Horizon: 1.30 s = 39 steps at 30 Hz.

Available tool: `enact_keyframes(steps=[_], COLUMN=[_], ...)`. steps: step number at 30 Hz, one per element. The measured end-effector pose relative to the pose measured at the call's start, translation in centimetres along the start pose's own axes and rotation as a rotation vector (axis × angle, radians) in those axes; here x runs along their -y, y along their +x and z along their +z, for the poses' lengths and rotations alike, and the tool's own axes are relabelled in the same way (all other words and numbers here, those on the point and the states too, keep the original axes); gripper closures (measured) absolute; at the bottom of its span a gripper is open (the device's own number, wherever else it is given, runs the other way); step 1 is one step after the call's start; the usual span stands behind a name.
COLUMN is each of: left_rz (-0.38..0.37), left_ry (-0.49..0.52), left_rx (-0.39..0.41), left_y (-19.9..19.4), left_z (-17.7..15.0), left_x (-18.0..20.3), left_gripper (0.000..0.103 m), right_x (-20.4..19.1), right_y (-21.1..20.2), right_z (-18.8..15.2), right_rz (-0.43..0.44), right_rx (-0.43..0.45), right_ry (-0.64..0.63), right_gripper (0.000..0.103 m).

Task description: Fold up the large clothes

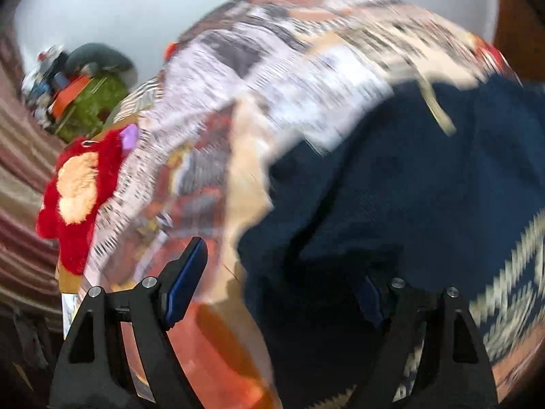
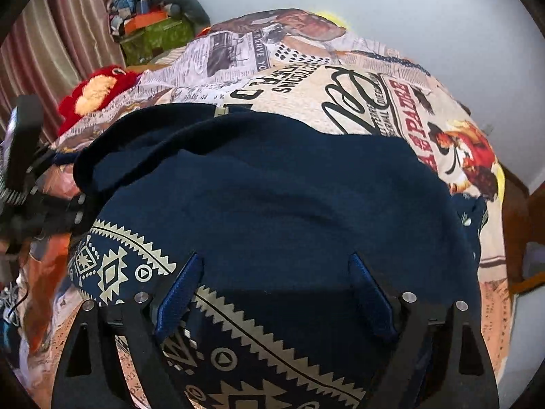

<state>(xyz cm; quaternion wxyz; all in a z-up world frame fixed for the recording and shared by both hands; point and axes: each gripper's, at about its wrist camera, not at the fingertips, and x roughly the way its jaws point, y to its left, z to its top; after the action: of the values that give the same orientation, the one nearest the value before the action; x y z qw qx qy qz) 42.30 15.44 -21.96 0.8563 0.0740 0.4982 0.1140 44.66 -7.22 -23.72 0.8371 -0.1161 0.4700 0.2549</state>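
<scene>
A large navy garment (image 2: 272, 187) with a cream zigzag pattern band lies spread on the printed bedsheet (image 2: 340, 92). My right gripper (image 2: 276, 266) is open just above the garment, near the patterned band, holding nothing. In the blurred left wrist view the garment (image 1: 408, 187) fills the right side. My left gripper (image 1: 282, 272) is open at its left edge; its right finger is hidden against the dark cloth. The left gripper's body also shows in the right wrist view (image 2: 41, 197), at the garment's left edge.
A red and cream plush toy (image 2: 95, 92) lies at the bed's far left. A green box with piled items (image 2: 153, 34) stands by the striped curtain (image 2: 51, 44). A white wall is behind the bed. A wooden bed frame (image 2: 517, 211) shows at right.
</scene>
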Motion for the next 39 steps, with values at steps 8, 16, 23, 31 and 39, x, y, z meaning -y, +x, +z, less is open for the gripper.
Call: enact_keyframes(steps=[8, 16, 23, 31, 39], left_rz=[0.032, -0.112, -0.217, -0.429, -0.652], left_ry=[-0.181, -0.182, -0.254, -0.472, -0.653], left_rx=[0.064, 0.050, 0.061, -0.061, -0.202], left_y=[-1.8, -5.5, -9.1, -8.7, -5.3], left_z=[3.1, -2.2, -6.5, -11.2, -14.4], left_x=[-5.9, -4.8, -3.3, -3.0, -1.1], left_gripper=[0.023, 0.023, 0.023, 0.023, 0.023], right_x=[1.7, 1.8, -1.0, -4.1, -5.1], right_y=[-1.6, -4.9, -7.0, -4.2, -2.2], right_z=[-0.2, -0.7, -1.4, -3.3, -3.7], right_rz=[-0.042, -0.072, -0.082, -0.074, -0.109], right_rx=[0.007, 0.044, 0.081, 0.015, -0.038], right_ry=[0.024, 0.038, -0.012, -0.048, -0.104], right_gripper=[0.015, 0.015, 0.015, 0.014, 0.006])
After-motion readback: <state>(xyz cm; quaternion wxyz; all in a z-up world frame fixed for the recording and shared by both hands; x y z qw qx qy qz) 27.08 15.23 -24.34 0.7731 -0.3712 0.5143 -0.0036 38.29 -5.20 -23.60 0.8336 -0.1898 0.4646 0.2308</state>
